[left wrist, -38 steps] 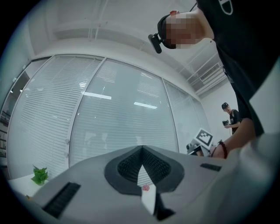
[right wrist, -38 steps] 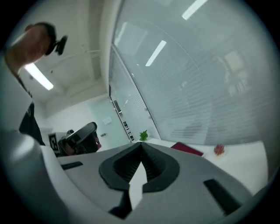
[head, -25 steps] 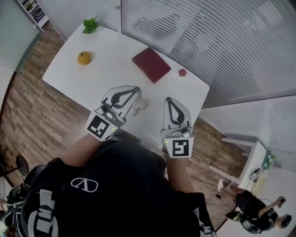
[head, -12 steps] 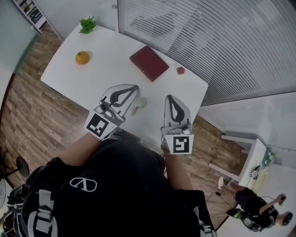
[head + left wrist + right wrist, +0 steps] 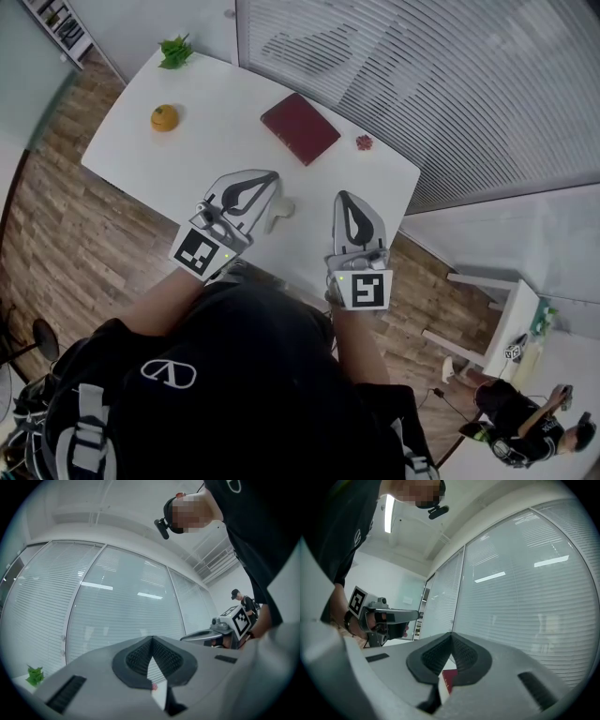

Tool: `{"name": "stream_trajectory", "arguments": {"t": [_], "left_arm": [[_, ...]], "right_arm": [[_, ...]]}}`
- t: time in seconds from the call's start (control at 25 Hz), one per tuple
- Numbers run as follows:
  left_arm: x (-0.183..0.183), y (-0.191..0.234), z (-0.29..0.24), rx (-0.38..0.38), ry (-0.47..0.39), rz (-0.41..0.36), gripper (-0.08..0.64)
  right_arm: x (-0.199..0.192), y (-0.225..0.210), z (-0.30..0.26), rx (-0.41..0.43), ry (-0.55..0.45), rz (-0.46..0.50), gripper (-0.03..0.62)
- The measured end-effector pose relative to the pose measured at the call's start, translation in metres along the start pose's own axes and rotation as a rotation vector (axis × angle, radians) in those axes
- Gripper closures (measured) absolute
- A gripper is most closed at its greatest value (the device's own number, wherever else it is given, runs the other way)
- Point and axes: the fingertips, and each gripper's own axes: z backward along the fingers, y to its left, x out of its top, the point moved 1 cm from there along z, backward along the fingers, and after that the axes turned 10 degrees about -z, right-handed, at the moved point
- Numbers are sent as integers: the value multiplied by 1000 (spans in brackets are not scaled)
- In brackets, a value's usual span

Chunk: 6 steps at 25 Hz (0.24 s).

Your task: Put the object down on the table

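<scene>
Head view, near edge: L gripper (image 5: 272,176) and R gripper (image 5: 343,199) are side by side over the front of the white table (image 5: 225,141), both pointing away from the body.

L gripper (image 5: 152,639), own view: jaws pressed together at the tips, nothing between the pads. Only a narrow diamond gap sits below the tips.

R gripper (image 5: 451,635), own view: same, tips closed on each other and empty. A sliver of the red book (image 5: 449,679) shows through the gap below.

Each gripper view also catches the other tool off to the side, marker cube facing the cam.

Task obj: a small pale object (image 5: 278,209) lies on the table just beside the L gripper's jaws, on the side toward the R gripper. Contact w/ the jaw can't be told.

Mid table: red book (image 5: 300,128) lying flat, w/ a small pink-red item (image 5: 364,142) near it on the R side.

Far L part: orange (image 5: 164,117), then a green plant sprig (image 5: 175,52) at the far corner.

Beyond the table: slatted blinds (image 5: 422,84).
</scene>
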Motion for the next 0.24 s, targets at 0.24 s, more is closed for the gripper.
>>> {"name": "stream_trajectory", "arguments": {"t": [0.24], "left_arm": [[-1,2,-2,2,0,6,555]], "right_arm": [[3,-3,-2,-4,-9,-6,592]]}}
